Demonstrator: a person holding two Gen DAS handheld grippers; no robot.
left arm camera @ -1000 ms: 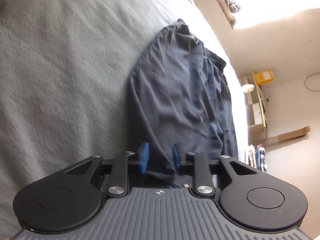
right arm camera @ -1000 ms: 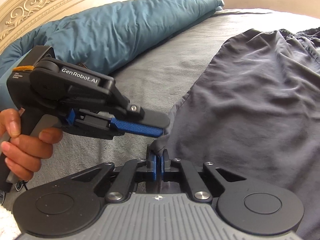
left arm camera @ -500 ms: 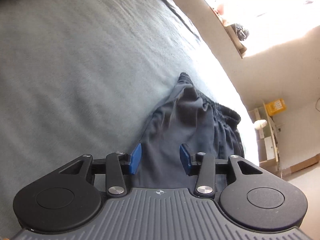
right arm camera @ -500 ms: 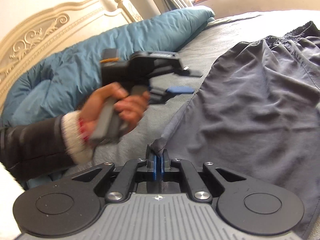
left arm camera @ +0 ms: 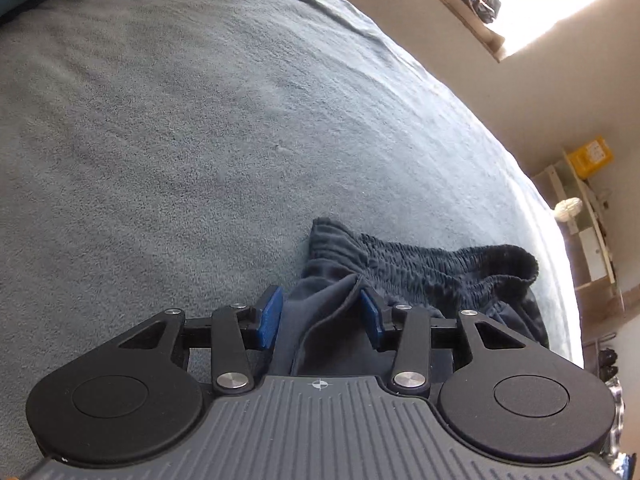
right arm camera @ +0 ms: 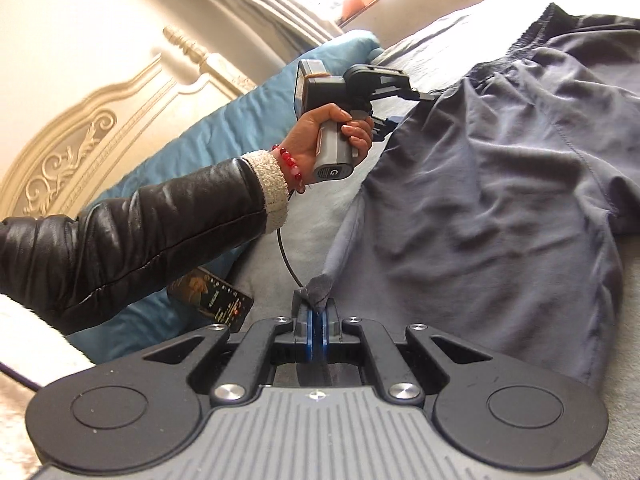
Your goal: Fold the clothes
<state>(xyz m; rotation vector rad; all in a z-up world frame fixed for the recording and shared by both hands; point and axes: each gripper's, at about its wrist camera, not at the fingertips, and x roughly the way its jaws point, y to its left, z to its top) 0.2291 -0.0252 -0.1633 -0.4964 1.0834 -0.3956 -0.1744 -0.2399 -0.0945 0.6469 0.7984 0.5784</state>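
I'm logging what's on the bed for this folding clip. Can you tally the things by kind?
Garments: 1, dark shorts
Handheld grippers: 2, left gripper and right gripper
Bedding: 2, grey blanket and teal duvet
Printed cards: 1, dark card
Total: 6

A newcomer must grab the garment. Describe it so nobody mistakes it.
On the grey bedspread, beside the teal duvet, lies a pair of dark shorts. Its gathered elastic waistband and dark, smooth fabric mark it out; the right gripper pinches one corner.
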